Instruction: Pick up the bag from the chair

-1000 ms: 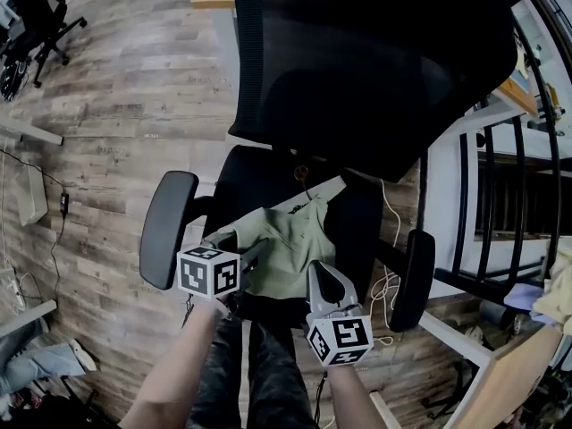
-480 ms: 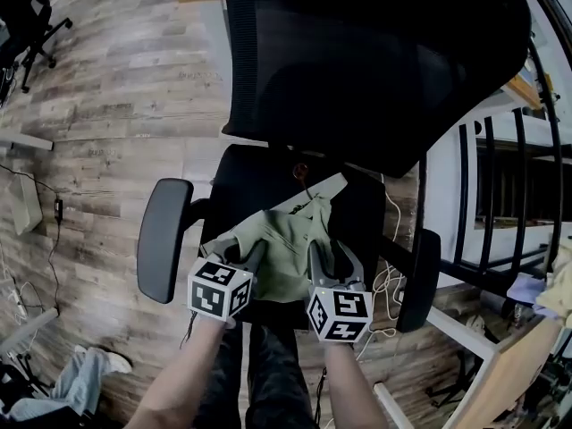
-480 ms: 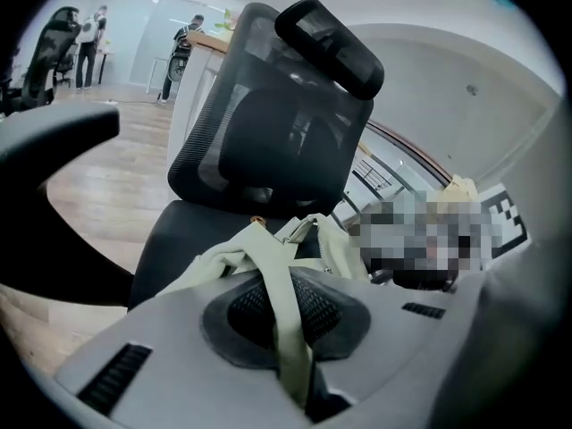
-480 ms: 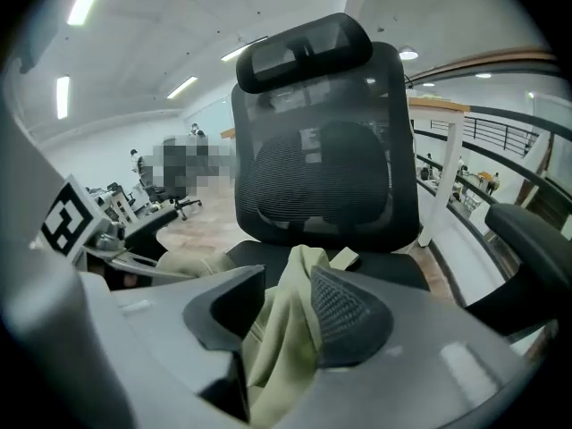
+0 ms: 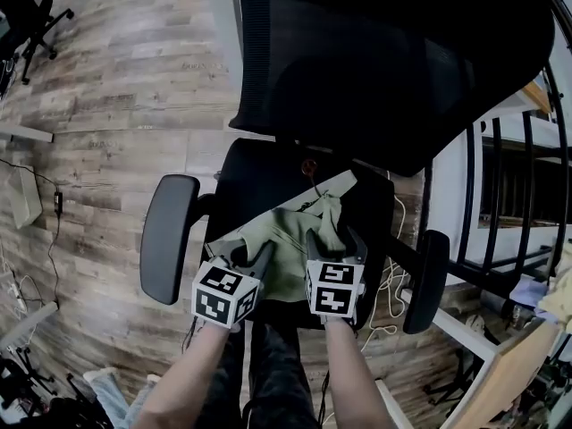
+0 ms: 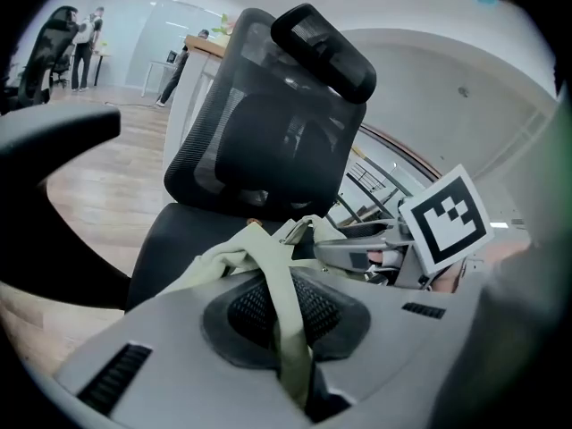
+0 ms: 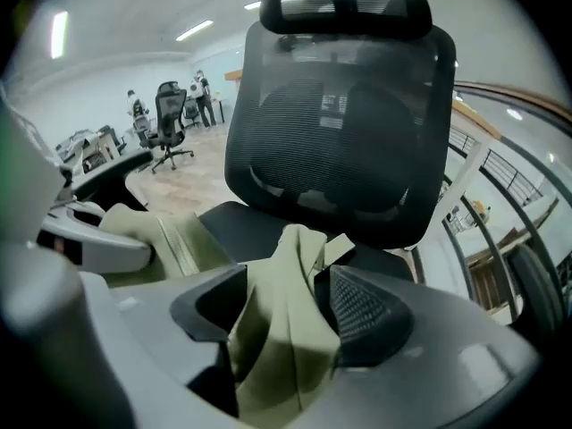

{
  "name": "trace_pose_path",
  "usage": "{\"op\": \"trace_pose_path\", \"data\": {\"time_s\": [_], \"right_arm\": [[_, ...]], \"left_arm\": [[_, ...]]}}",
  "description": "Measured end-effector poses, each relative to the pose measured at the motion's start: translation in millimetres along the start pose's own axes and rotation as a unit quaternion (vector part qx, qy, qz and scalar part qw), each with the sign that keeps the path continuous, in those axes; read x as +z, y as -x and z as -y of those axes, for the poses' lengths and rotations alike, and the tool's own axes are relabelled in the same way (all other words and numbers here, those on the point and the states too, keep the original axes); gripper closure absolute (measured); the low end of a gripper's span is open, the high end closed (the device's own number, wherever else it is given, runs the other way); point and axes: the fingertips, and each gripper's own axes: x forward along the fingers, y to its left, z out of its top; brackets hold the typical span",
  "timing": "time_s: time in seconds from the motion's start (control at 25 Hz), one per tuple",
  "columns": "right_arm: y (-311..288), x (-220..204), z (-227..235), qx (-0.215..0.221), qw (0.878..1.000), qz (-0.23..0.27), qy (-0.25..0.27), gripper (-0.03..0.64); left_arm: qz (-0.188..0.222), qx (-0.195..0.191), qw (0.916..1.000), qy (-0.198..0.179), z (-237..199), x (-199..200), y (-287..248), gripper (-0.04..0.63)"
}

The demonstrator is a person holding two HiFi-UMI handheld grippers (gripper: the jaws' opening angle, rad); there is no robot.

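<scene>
Grip update: my left gripper (image 5: 253, 259) is clamped on a strap of the pale green fabric bag (image 5: 290, 238), with its jaws nearly together and the strap running between them. My right gripper (image 5: 332, 239) is pinched on a bunched fold of the same bag, just beside the left. A second ago the right one sat further back at the bag's near edge, apart from the left; it has since pushed in alongside. Bag lies slumped on the front half of the seat of the black office chair (image 5: 259, 179), not visibly lifted. I judge the grasp done and the lift next: straight up between the black padded armrests (image 5: 165, 226). Black mesh backrest (image 5: 384, 61) stands behind, wood-plank floor (image 5: 116, 105) beyond.
</scene>
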Motion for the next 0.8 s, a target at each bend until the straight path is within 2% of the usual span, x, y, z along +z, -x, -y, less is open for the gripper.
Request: {"op": "trace_pose_path", "data": {"time_s": [0.08,0.24,0.28,0.36,0.4,0.56,0.8], "right_arm": [[-2,-4,1,-0.006,1.000,-0.013,0.001,0.333],[-4,-12,4,0.002,0.999,-0.025,-0.033,0.344],[-3,-13,5,0.003,0.999,-0.024,-0.039,0.375],[0,-15,7,0.000,0.999,-0.021,-0.045,0.484],[1,-15,6,0.002,0.999,-0.016,-0.049,0.511],[9,-16,3,0.026,0.997,0.007,-0.069,0.545],[28,-9,2,0.056,0.993,0.056,-0.089,0.558]], "left_arm": [[0.001,-0.002,1.0000,-0.001,0,-1,1,0.577],[0.003,-0.002,1.0000,-0.004,0,-2,0,0.577],[0.003,-0.003,1.0000,-0.004,1,-2,0,0.577],[0.005,-0.005,1.0000,-0.005,2,-2,1,0.577],[0.007,-0.007,0.9999,-0.007,2,-2,2,0.577],[0.014,-0.009,0.9998,-0.011,3,-4,6,0.577],[0.025,-0.004,0.9995,-0.017,10,-1,12,0.580]]}}
